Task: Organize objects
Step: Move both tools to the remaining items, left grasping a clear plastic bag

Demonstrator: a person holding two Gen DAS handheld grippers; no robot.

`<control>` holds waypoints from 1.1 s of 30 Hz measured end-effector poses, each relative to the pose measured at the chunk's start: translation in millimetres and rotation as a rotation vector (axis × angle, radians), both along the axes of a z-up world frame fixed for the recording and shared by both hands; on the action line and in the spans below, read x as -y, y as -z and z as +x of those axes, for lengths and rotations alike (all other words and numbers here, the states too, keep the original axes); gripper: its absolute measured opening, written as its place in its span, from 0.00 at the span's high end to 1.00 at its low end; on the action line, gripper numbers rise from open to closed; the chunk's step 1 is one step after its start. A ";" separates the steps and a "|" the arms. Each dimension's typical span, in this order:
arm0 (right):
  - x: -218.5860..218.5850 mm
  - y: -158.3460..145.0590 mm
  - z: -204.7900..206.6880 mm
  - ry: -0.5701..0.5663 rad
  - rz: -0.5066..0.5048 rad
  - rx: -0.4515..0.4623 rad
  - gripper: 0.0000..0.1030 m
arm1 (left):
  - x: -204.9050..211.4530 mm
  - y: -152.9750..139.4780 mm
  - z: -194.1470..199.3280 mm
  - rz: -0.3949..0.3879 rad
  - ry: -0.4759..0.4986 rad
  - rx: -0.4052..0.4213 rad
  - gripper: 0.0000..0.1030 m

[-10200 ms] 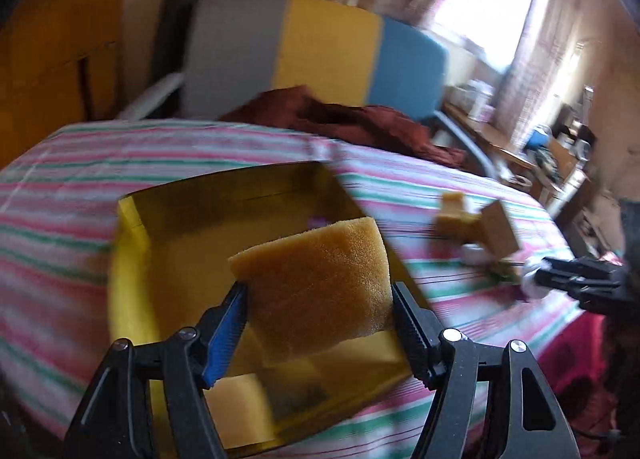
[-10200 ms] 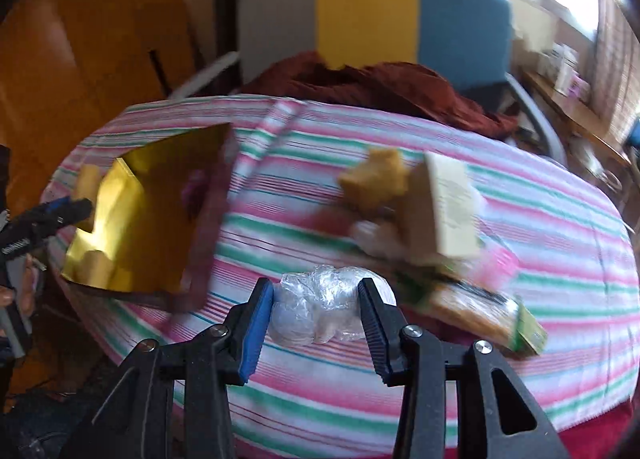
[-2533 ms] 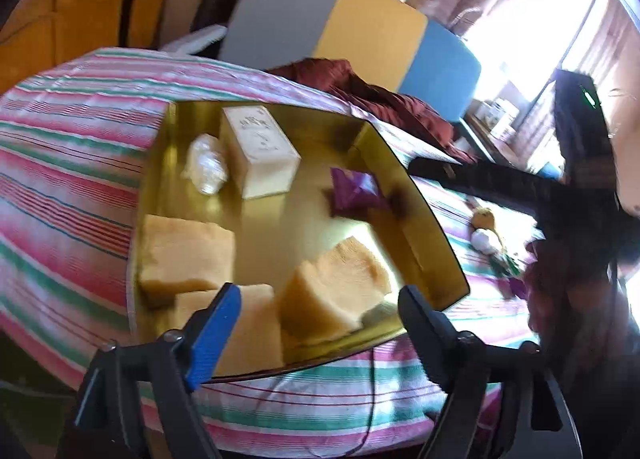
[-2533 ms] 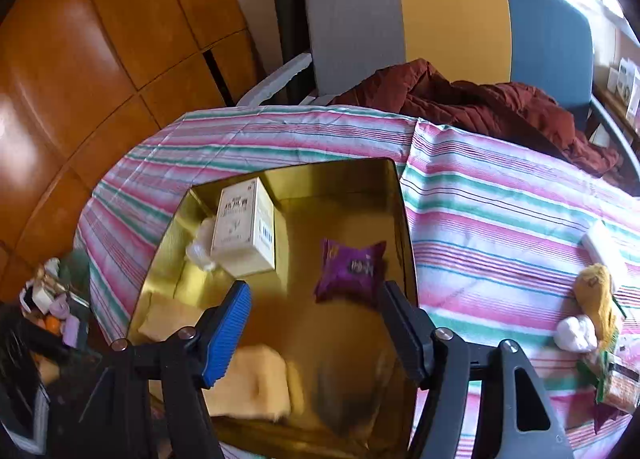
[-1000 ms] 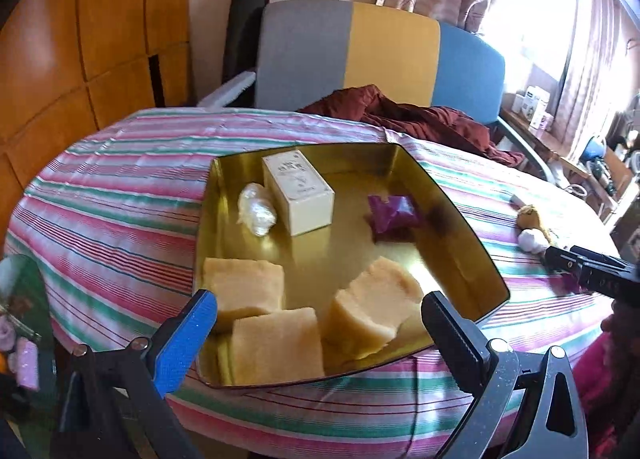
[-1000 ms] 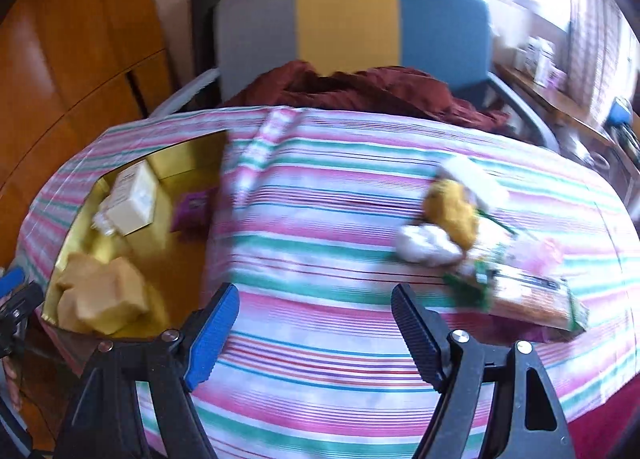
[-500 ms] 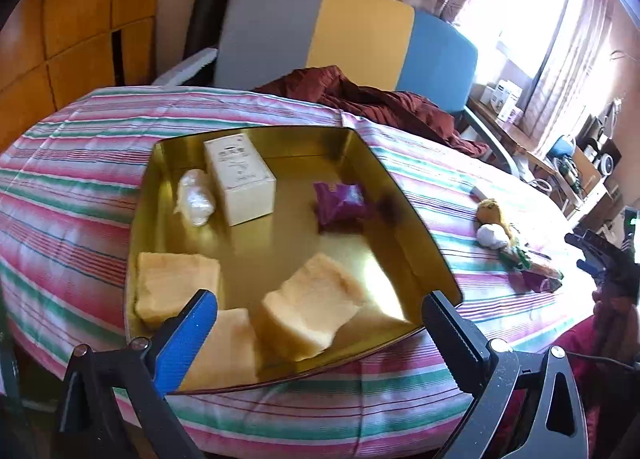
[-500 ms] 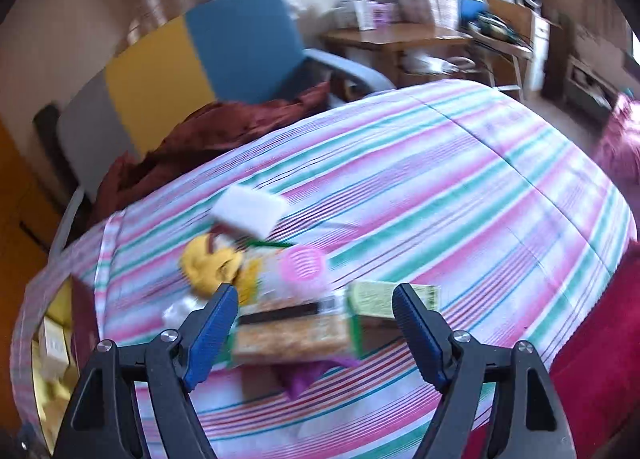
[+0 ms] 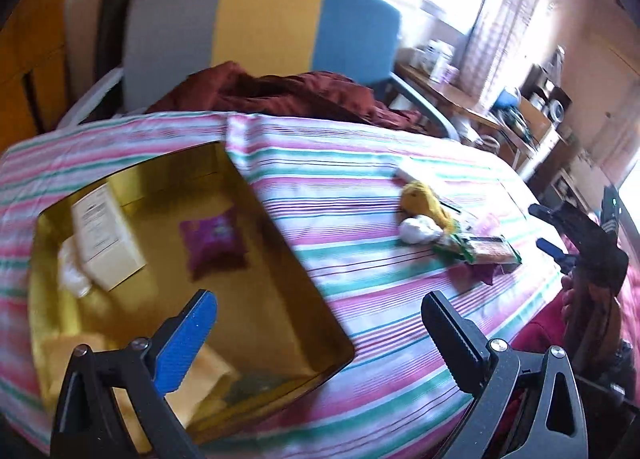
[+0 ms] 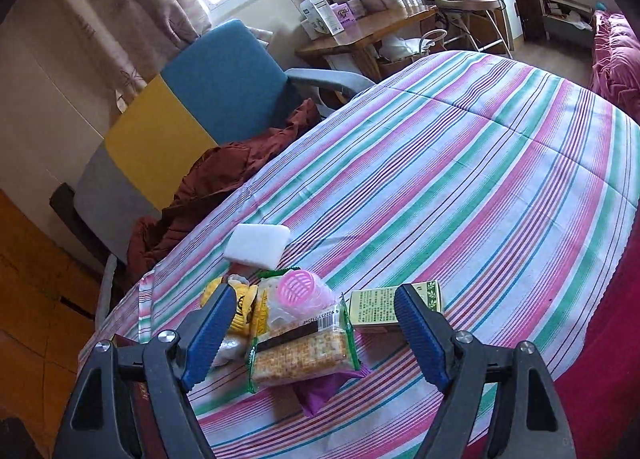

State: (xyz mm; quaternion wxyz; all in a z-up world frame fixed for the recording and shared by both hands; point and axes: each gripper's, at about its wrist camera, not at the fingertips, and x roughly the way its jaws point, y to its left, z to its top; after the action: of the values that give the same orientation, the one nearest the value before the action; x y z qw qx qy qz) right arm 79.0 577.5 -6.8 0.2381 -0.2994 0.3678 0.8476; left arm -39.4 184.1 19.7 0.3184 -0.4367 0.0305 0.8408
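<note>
A gold tray on the striped tablecloth holds a white box, a purple packet, a clear wrapped item and yellow sponges. My left gripper is open and empty over the tray's near right corner. My right gripper is open and empty just above a pile of loose items: a cracker pack, a pink mesh item, a green-and-cream box, a white block, a yellow item and a purple wrapper. The pile also shows in the left wrist view.
A grey, yellow and blue chair with a dark red cloth stands behind the table. The striped tablecloth stretches to the right of the pile. A wooden desk with boxes stands by the window.
My right gripper has closed in on the pile and now brackets the cracker pack. My left gripper has swung right, so the tray sits at its left.
</note>
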 end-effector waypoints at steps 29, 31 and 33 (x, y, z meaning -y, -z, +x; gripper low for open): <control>9.7 8.9 -19.2 -0.096 -0.001 0.069 0.19 | -203.0 77.1 -47.5 -0.135 0.168 0.059 0.26; 10.3 9.6 -20.4 -0.099 -0.001 0.074 0.19 | -211.8 90.8 -53.6 -0.144 0.184 0.087 0.30; 10.5 10.4 -21.7 -0.100 0.001 0.082 0.19 | -215.6 102.4 -57.6 -0.134 0.195 0.116 0.48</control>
State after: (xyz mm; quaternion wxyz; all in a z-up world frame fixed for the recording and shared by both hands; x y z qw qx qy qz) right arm 57.4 567.0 -17.3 0.2108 -0.3519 0.3417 0.8456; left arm -97.0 399.7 -82.8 0.3699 -0.4997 0.1104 0.7754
